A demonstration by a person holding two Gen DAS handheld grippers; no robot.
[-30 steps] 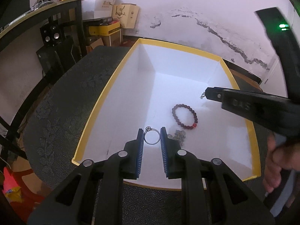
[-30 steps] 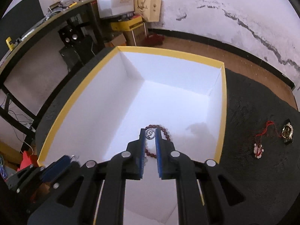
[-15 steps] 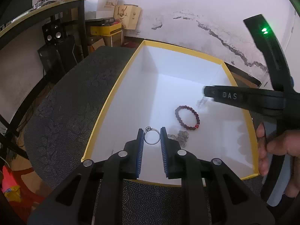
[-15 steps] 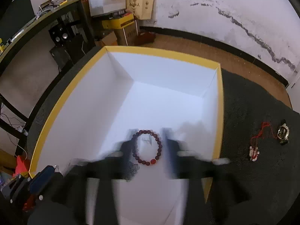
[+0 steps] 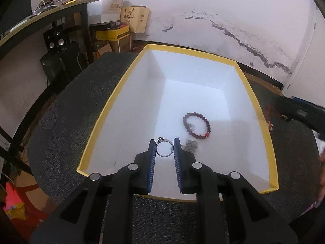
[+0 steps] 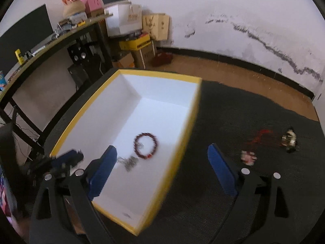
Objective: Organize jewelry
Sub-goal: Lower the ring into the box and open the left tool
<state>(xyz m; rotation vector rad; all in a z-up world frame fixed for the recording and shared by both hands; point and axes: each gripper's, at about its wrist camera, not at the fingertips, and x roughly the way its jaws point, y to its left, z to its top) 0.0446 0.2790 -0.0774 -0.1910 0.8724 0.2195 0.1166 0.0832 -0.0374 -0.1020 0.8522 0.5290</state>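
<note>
My left gripper [image 5: 164, 149] is shut on a silver ring [image 5: 164, 148] and holds it over the near end of the white box with a yellow rim [image 5: 105, 109]. In the box lie a dark red bead bracelet [image 5: 196, 125], a small silver charm [image 5: 191, 126] inside its loop, and a silver chain [image 5: 190, 144]. My right gripper [image 6: 162, 168] is wide open and empty above the box's right wall [image 6: 185, 140]. On the dark cloth to the right lie a red-cord pendant [image 6: 248, 156] and a watch [image 6: 289, 138].
The box stands on a dark patterned table [image 5: 67, 113]. A desk [image 6: 50, 42], speakers [image 5: 55, 43] and cardboard boxes [image 6: 142, 40] stand behind on the left. Wooden floor [image 6: 233, 71] and a stained white wall lie beyond.
My right gripper opened, dropped the silver charm into the bracelet's loop, and pulled back to the right. My left gripper kept hold of the ring and rose slightly.
</note>
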